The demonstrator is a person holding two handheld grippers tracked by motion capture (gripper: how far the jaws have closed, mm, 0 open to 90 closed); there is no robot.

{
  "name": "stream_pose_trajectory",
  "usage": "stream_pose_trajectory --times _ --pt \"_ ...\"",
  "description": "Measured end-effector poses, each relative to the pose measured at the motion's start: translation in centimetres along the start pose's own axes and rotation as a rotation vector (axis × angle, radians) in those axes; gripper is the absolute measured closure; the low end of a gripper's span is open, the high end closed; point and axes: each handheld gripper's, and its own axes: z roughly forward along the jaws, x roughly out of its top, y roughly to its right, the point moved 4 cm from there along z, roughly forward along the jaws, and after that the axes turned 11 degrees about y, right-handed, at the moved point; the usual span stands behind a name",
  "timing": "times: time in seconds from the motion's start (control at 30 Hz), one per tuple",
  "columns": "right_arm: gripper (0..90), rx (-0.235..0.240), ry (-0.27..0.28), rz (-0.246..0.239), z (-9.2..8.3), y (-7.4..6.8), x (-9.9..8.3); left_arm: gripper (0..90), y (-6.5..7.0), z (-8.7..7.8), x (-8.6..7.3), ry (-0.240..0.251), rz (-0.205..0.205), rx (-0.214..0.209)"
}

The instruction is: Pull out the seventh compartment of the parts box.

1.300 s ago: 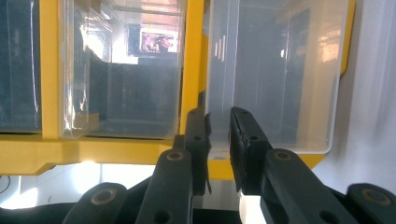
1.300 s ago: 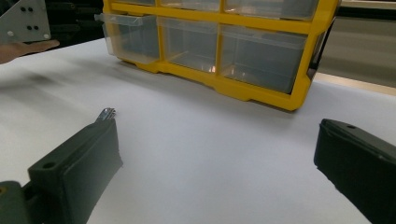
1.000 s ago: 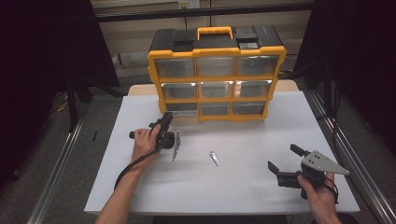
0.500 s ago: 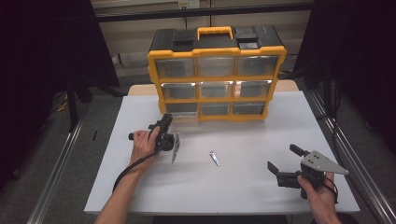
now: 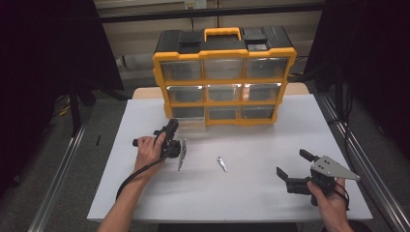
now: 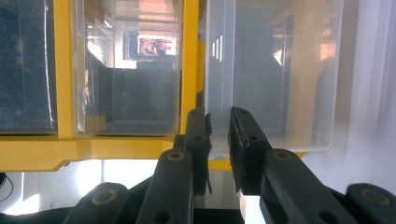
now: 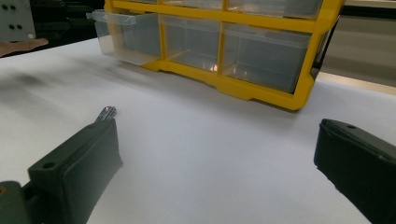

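The left tool (image 5: 170,129) clenches the lip of the pulled-out clear drawer (image 7: 122,35), bottom-left in the yellow organizer (image 5: 223,72); the right tool (image 5: 295,166) is released over the white bench (image 5: 251,188); a metal piece (image 5: 222,164) lies between them.

No change shows between the earlier pictures and now. The left gripper (image 5: 170,131), at 10 o'clock from the small metal piece (image 5: 222,164) at the table's centre, holds the same spot at the organiser's bottom-left drawer (image 5: 188,112), its jaws the same narrow gap apart. The right gripper (image 5: 291,167), at 4 o'clock from the metal piece, has not shifted, and its jaws stand as wide as before. The metal piece lies where it lay.
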Motion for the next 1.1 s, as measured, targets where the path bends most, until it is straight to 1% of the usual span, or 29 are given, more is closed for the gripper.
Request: stream_pose_trajectory --times 0.03,0.13,0.17,0.2,0.23,0.27,0.3,0.33,0.37,0.4,0.43,0.47,0.5,0.57,0.6,0.63,0.7,0.73,0.77,0.8,0.83,0.87,0.9,0.93,0.97,1.0,1.03,1.1 --pt "0.2 0.003 -0.001 0.001 0.0 0.0 0.0 78.6 0.0 0.0 0.0 -0.002 0.008 -0.007" --pt "0.2 0.003 -0.001 0.001 0.0 0.0 0.0 78.6 -0.1 -0.1 0.0 -0.005 0.006 -0.012" --pt "0.2 0.003 -0.001 0.000 0.0 0.0 0.0 78.6 0.0 -0.1 0.0 0.003 -0.005 0.005" --pt "0.2 0.003 0.001 -0.003 0.0 0.0 0.0 78.6 0.0 -0.2 0.0 -0.006 0.001 -0.001" --pt "0.2 0.000 0.002 -0.003 0.0 0.0 0.0 78.6 -0.1 -0.3 0.0 -0.014 0.018 -0.004" --pt "0.2 0.003 0.004 -0.004 0.0 0.0 0.0 78.6 0.0 -0.2 0.0 0.008 -0.006 0.001" --pt "0.3 0.003 0.003 -0.004 0.0 0.1 0.0 78.7 -0.1 -0.4 0.1 -0.005 0.021 0.005" --pt "0.2 0.000 0.003 -0.004 -0.1 0.1 0.0 78.7 0.0 -0.4 0.0 -0.008 0.010 -0.022" --pt "0.2 0.002 0.003 -0.002 -0.1 0.1 0.0 78.7 0.0 -0.5 0.0 -0.006 0.006 -0.022" --pt "0.2 0.002 0.003 -0.002 -0.1 0.1 0.0 78.7 0.2 -0.5 0.1 0.003 -0.006 -0.008" --pt "0.2 0.001 0.003 -0.001 -0.1 0.1 0.0 78.6 0.1 -0.7 0.1 -0.007 0.002 -0.004" --pt "0.2 0.000 0.004 -0.005 0.0 0.1 0.0 78.7 0.1 -0.6 0.2 0.010 0.008 -0.010" --pt "0.2 -0.001 0.005 -0.004 0.0 0.1 0.0 78.7 0.2 -0.7 0.2 0.005 0.001 -0.015" --pt "0.2 0.002 0.004 -0.004 0.0 0.0 0.0 78.6 0.3 -0.8 0.2 0.000 -0.011 0.003" --pt "0.2 0.005 0.000 -0.001 0.0 0.0 0.0 78.6 0.2 -0.8 0.2 0.000 -0.013 0.000" --pt "0.3 0.003 -0.001 0.001 0.0 0.0 0.0 78.6 0.4 -0.6 0.3 0.033 -0.048 0.014" --pt "0.2 0.004 0.000 0.000 0.0 0.0 0.0 78.6 0.3 -0.8 0.3 0.028 -0.035 0.013" --pt "0.2 0.003 0.001 0.000 0.0 0.0 0.0 78.6 0.2 -1.0 0.3 0.021 -0.016 0.025" --pt "0.2 0.004 0.003 -0.001 0.0 0.0 0.0 78.6 0.5 -0.8 0.3 0.055 -0.060 0.030" --pt "0.2 0.004 0.002 -0.001 0.0 0.0 0.0 78.6 0.4 -1.1 0.2 0.030 -0.035 0.011" --pt "0.2 0.006 0.004 0.000 0.0 0.0 0.0 78.6 0.3 -1.2 0.2 0.024 -0.017 0.001" --pt "0.2 0.009 0.002 -0.002 0.0 0.0 0.0 78.6 0.3 -1.2 0.2 0.034 -0.033 0.008" --pt "0.2 0.006 0.001 -0.004 0.0 0.0 0.0 78.6 0.2 -1.2 0.3 0.035 -0.025 0.013" --pt "0.2 0.006 0.000 -0.003 0.0 -0.1 0.0 78.6 0.3 -1.3 0.3 0.033 -0.025 0.006" --pt "0.2 0.006 0.001 -0.004 0.0 0.0 0.0 78.6 0.2 -1.3 0.3 0.033 -0.015 0.008" --pt "0.2 0.006 0.000 -0.003 0.0 -0.1 0.0 78.7 0.2 -1.4 0.3 0.029 -0.016 0.009" --pt "0.2 0.006 0.000 -0.003 0.0 -0.1 0.0 78.6 0.2 -1.4 0.4 0.040 -0.016 0.010" --pt "0.2 0.006 0.001 -0.005 0.0 0.0 0.0 78.7 0.2 -1.5 0.4 0.045 -0.011 0.010"
